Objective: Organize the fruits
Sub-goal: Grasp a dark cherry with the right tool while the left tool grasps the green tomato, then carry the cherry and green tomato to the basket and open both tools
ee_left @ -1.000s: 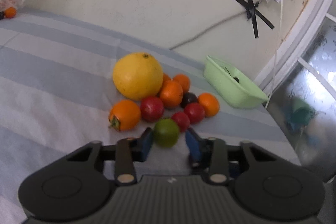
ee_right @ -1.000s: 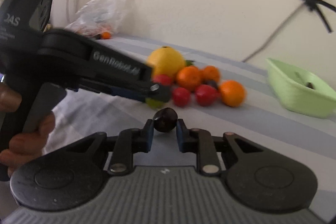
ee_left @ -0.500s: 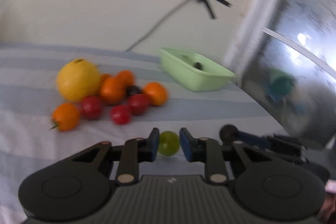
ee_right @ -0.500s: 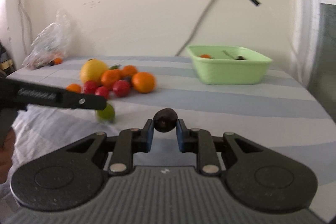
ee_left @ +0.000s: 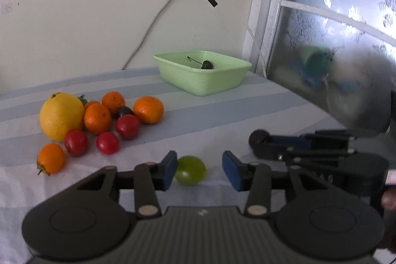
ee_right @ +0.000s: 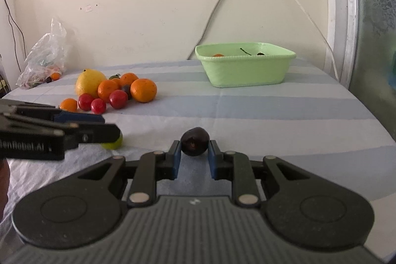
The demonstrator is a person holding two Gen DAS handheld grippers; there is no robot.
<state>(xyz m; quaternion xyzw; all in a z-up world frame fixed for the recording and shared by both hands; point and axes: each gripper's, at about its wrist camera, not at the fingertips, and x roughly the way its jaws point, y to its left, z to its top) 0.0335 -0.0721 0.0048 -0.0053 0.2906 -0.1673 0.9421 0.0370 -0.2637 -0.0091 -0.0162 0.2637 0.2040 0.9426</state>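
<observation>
My left gripper (ee_left: 199, 170) is open. A green lime (ee_left: 190, 170) lies on the striped cloth between its fingers, close to the left pad and apart from the right one. My right gripper (ee_right: 193, 155) is shut on a dark cherry (ee_right: 194, 141); it also shows in the left wrist view (ee_left: 257, 137), to the right of the lime. The lime (ee_right: 112, 144) shows half hidden behind the left gripper's finger in the right wrist view. A pile of fruit with a big yellow citrus (ee_left: 61, 113), oranges and red tomatoes lies at the left. A green tub (ee_left: 203, 72) stands at the back and holds a cherry (ee_left: 207, 64).
A plastic bag (ee_right: 44, 58) with fruit lies at the far left by the wall. A cable taped with black crosses hangs down the wall behind the tub. A frosted window (ee_left: 334, 29) and the table's edge are on the right.
My left gripper carried the lime away from the fruit pile, lowered it to the cloth and opened, letting it go. My right gripper kept hold of the cherry and both views turned toward the tub.
</observation>
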